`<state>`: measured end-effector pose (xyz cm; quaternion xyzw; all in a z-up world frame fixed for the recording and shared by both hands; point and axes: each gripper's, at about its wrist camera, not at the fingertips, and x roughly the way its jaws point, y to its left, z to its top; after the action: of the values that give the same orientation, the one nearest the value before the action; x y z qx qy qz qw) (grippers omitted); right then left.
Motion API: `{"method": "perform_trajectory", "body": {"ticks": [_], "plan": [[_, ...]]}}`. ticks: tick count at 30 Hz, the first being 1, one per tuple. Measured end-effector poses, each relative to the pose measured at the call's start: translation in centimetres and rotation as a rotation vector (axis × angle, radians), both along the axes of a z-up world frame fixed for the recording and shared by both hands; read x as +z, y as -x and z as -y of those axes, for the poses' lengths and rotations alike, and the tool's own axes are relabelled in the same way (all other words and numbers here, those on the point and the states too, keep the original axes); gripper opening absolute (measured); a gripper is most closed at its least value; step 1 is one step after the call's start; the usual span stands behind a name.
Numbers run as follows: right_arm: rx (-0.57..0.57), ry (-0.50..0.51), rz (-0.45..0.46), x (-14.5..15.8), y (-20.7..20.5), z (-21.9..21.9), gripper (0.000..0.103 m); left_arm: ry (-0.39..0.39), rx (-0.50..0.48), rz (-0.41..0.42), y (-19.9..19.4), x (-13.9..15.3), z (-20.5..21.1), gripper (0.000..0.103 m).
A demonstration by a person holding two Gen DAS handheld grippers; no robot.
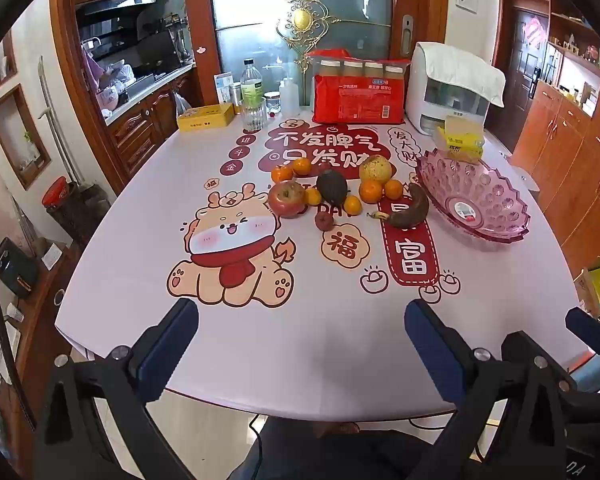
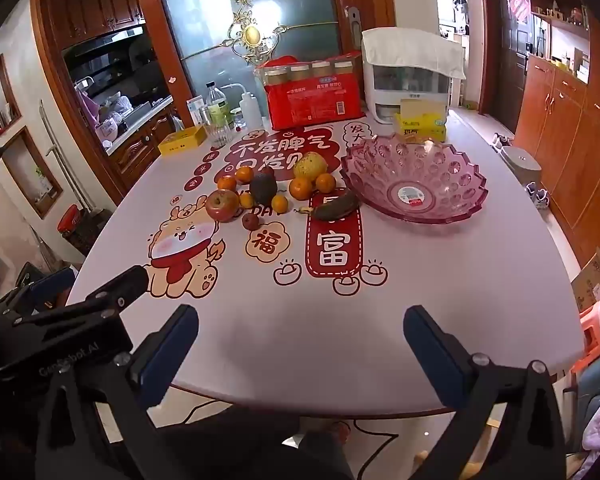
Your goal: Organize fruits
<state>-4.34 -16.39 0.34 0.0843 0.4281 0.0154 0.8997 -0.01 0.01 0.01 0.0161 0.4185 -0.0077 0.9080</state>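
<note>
A pile of fruit lies mid-table: a red apple (image 1: 287, 199) (image 2: 222, 205), a dark avocado (image 1: 332, 187) (image 2: 263, 188), a blackened banana (image 1: 410, 211) (image 2: 335, 207), a yellow pear (image 1: 375, 168) (image 2: 310, 165), several small oranges (image 1: 370, 191) (image 2: 300, 188) and a small dark red fruit (image 1: 324, 222) (image 2: 251, 221). An empty pink glass bowl (image 1: 470, 196) (image 2: 414, 178) stands right of them. My left gripper (image 1: 302, 322) and right gripper (image 2: 300, 326) are both open and empty, hovering over the near table edge, far from the fruit.
At the table's back stand a red package (image 1: 358, 98), a white appliance (image 1: 446, 92), a yellow tissue pack (image 1: 460, 140), bottles (image 1: 252, 88), a glass (image 1: 254, 114) and a yellow tin (image 1: 206, 117). The left gripper's body (image 2: 80, 312) shows at the right wrist view's lower left.
</note>
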Motion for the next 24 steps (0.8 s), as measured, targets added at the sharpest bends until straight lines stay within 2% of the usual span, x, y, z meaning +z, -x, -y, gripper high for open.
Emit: {"method": "perform_trajectory", "body": {"ticks": [1, 24], "plan": [[0.001, -0.005, -0.021, -0.1, -0.1, 0.1, 0.103, -0.005, 0.000, -0.007, 0.0, 0.0, 0.0, 0.102], [0.004, -0.020, -0.027, -0.2, -1.4, 1.2, 0.103, -0.023, 0.001, -0.004, -0.6, 0.0, -0.1, 0.102]]}}
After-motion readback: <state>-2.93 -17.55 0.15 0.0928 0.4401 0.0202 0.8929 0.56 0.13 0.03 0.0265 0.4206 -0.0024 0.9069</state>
